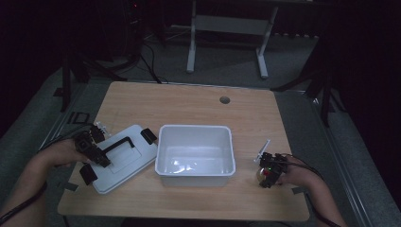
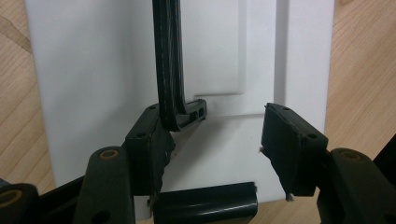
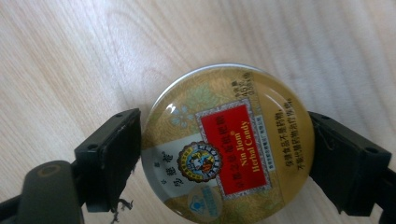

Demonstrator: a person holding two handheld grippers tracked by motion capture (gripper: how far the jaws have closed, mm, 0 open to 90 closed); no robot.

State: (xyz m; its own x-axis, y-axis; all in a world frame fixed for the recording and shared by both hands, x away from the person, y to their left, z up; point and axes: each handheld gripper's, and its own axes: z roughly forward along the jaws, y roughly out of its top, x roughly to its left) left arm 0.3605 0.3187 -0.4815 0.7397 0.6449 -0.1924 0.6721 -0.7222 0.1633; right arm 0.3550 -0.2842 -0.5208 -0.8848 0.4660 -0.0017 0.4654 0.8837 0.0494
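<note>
On the left side of the wooden table [image 1: 198,101], the left gripper [image 1: 94,150] hangs over the white lid [image 1: 124,158], which lies flat on the table just beside the bin. In the left gripper view its jaws stand apart; the left one touches the black handle [image 2: 169,65] of the lid near its corner, and the right one is free over the white surface, so nothing is clamped. The lid looks stiff and light, and its smooth plastic may slip, so the thin raised handle seems the best place to take hold. In the middle stands the open white bin [image 1: 196,156], and it seems to have nothing inside. At the right, near the front edge of the table, the right gripper [image 1: 267,173] is at the round candy tin [image 3: 226,140], which lies flat on the wood with its gold and red label up. Its jaws are on both sides of the tin, touching or nearly touching the rim; I judge that they are closed on it, but the grip may not be firm yet. The tin is probably metal, hard and quite light, with a glossy curved rim, so it could slide out. I think that holding across the widest part, low on the side wall, is the safest.
</note>
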